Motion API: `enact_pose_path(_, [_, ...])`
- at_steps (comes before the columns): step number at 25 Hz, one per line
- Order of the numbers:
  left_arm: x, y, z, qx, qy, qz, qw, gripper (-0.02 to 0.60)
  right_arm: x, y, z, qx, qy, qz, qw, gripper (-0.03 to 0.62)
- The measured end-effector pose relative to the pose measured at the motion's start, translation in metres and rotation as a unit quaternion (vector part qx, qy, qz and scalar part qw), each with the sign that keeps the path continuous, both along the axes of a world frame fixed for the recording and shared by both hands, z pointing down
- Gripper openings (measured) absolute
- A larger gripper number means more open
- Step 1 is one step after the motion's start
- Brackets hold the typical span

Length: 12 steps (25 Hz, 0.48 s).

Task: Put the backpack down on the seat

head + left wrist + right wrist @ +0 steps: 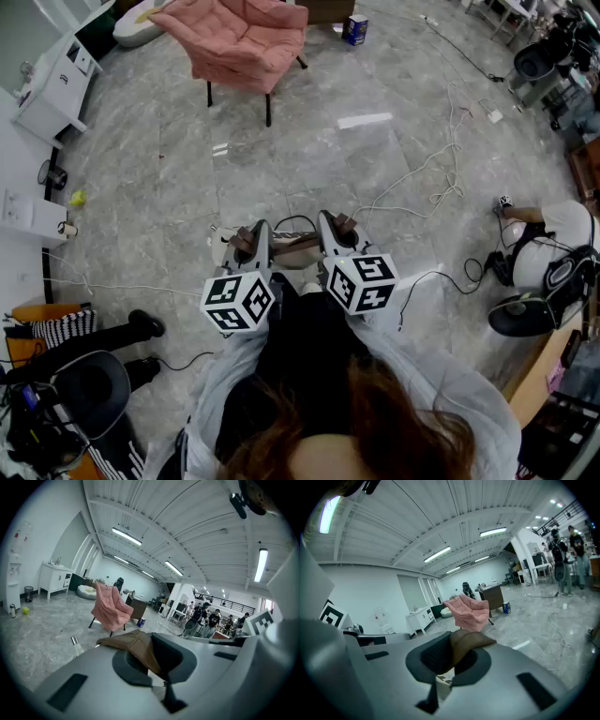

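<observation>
The left hand-held gripper (151, 667) was seen closed tight on a brown strap (136, 645). The right hand-held gripper (449, 665) was likewise clamped on a second brown strap (469, 641). The backpack (292, 253) was held up by these straps just in front of the person, between and below the two grippers, clear of the grey floor (309, 159). The pink chair (246, 42) was placed well apart from it, farther across that floor.

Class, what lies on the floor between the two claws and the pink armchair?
Bare grey floor up to the pink armchair; the head view shows it.
</observation>
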State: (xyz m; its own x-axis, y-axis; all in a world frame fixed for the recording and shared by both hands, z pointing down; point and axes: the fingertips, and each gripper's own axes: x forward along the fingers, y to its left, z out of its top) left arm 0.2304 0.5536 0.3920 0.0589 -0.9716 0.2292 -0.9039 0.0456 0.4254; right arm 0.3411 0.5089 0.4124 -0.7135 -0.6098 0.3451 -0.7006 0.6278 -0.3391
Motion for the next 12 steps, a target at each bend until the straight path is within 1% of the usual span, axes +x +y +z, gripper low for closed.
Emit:
enact_pose_path(4, [0.004,-0.001,0.003,-0.002,0.01,-0.002,1.0,0.014,0.005,0.0,-0.004,0.012,0.0,-0.001,1.0,0.008])
enact_pose_path(7, [0.011,0.003,0.006,-0.005,0.008,-0.001,1.0,0.014,0.009,0.002,-0.004,0.014,0.002,-0.003,1.0,0.008])
enact_pose_path(12, [0.013,0.007,0.01,-0.005,0.002,0.0,1.0,0.014,0.014,0.007,0.003,-0.011,-0.025,0.002,1.0,0.009])
